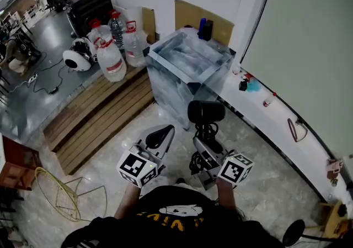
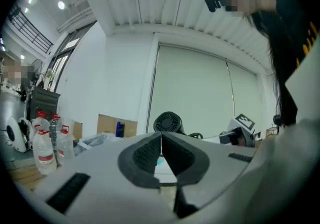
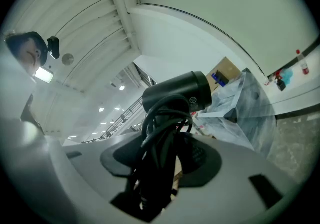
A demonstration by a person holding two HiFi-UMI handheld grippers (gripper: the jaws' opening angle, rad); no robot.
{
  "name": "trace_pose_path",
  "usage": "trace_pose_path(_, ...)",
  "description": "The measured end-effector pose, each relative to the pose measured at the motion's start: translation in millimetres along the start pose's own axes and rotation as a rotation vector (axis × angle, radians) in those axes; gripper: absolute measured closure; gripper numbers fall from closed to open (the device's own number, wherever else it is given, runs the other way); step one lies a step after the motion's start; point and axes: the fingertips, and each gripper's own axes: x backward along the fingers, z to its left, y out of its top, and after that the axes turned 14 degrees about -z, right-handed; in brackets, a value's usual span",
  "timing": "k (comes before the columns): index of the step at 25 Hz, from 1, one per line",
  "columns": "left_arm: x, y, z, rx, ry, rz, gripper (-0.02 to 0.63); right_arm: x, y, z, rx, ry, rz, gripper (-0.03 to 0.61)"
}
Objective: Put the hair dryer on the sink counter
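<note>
Held left gripper (image 1: 160, 135) near the body, fingers (image 2: 145, 155) pressed together, empty. Clamped black hair dryer (image 1: 206, 111) by its cord-wrapped handle in right gripper (image 1: 207, 144), barrel up, above the floor (image 1: 259, 186), apart from the white tabletop (image 1: 276, 125).

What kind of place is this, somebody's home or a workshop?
Probably a workshop or lab hall, not a home: big water bottles stand on a wooden platform, a plastic-wrapped box sits beside a white counter, and loose cables lie about.
</note>
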Motion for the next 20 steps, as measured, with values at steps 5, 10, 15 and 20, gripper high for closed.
trace_pose_path(5,-6.2,-4.0,-3.2,-0.006,0.011,0.02,0.604,-1.1,2.9,-8.5,0.013,0.005,0.02,0.374)
trace_pose_path(10,-20.7,-2.8,5.8,-0.021,0.019,0.028,0.604,-9.4,10.3,-16.8,0.001,0.014,0.012,0.374)
trace_pose_path(15,-39.6,-11.7,10.2,-0.014,-0.018,0.049,0.604,-19.6,23.7,-31.6,-0.008,-0.003,-0.023,0.374)
trace_pose_path(20,-65.6,-22.5,31.9,0.007,-0.057,0.05,0.604,-39.4,31.8,-54.8,0.001,-0.047,-0.041,0.374)
